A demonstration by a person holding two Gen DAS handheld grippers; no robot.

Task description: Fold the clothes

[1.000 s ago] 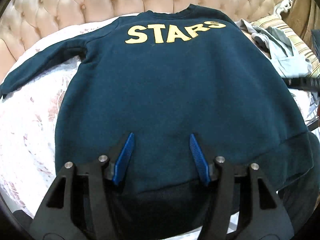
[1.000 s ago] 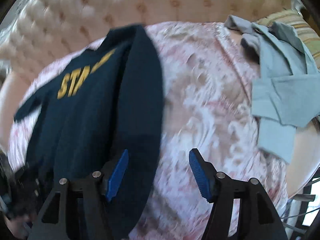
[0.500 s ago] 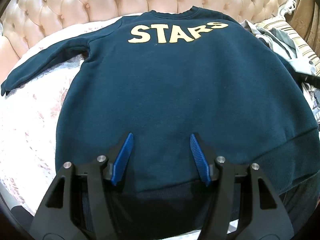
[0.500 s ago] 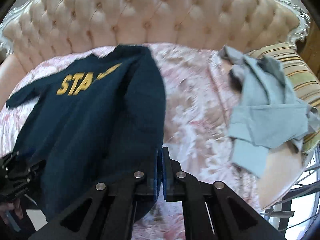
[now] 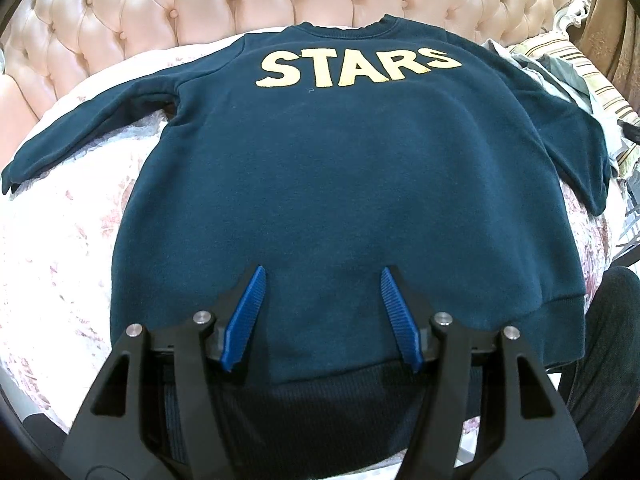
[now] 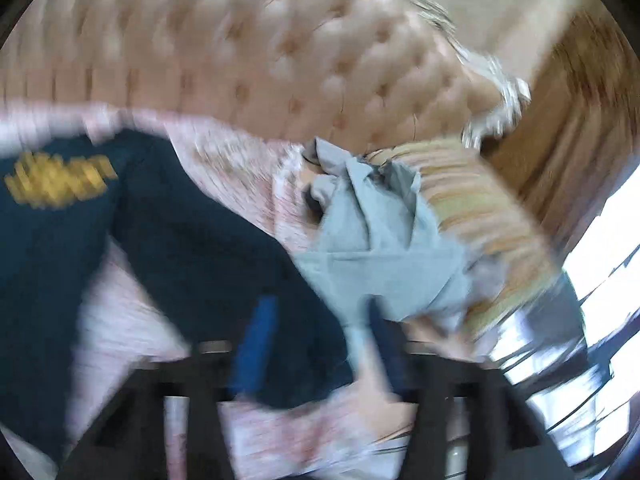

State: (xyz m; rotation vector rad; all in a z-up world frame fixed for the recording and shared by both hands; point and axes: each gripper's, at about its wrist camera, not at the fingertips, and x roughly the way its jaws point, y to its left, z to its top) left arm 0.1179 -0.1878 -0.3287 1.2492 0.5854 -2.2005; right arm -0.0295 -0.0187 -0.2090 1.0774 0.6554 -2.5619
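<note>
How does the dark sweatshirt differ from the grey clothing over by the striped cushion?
The sweatshirt is dark teal with yellow lettering; the grey clothing is pale and shows no print. The sweatshirt lies spread flat with sleeves out; the grey clothing sits crumpled in a heap. Both rest on the same tufted sofa.

1. The sweatshirt (image 5: 340, 184) is matt, fleecy navy cloth with ribbed hem.
2. Behind it, the headboard (image 5: 224, 4) is glossy tufted leather.
3. Under it, the bedspread (image 5: 52, 264) is soft patterned cloth.
4. The fingers (image 5: 244, 320) carry ribbed blue pads on black matt plastic.
</note>
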